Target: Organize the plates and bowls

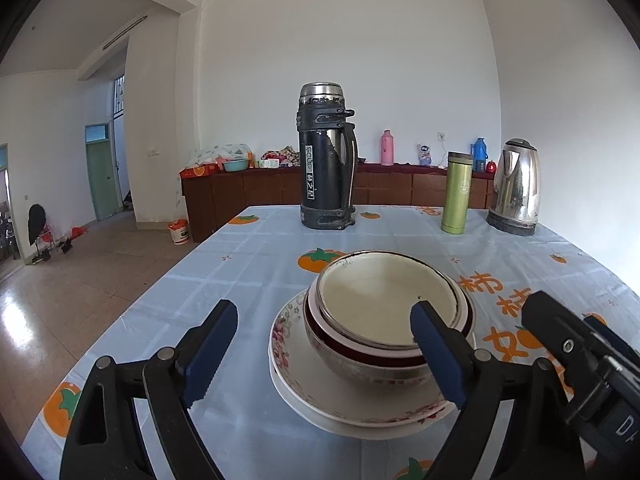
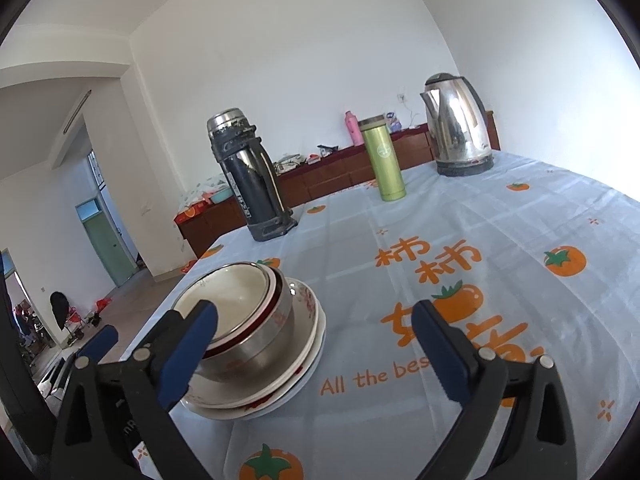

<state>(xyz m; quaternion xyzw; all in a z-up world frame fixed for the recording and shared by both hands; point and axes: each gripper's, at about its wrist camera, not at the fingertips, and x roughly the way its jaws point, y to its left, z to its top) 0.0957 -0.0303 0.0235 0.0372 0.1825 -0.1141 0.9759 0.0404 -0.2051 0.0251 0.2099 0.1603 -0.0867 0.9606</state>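
Two grippers show at the bottom of their own views, each with blue-padded fingers spread wide and pinching nothing. The left gripper [image 1: 324, 348] frames the lower centre of the left wrist view, where the right gripper's black body intrudes at the lower right edge. The right gripper [image 2: 316, 350] fills the bottom of the right wrist view.

Just beyond the fingers sits the stack of plates [image 1: 320, 392] with nested bowls [image 1: 384, 320] on top, on the tablecloth [image 1: 248, 260] printed with orange fruit; in the right wrist view it lies lower left [image 2: 256, 328]. Farther back stand a black thermos [image 1: 326, 156], a green tumbler [image 1: 457, 193] and a steel kettle [image 1: 516, 188]. Against the back wall runs a brown cabinet [image 1: 256, 196].
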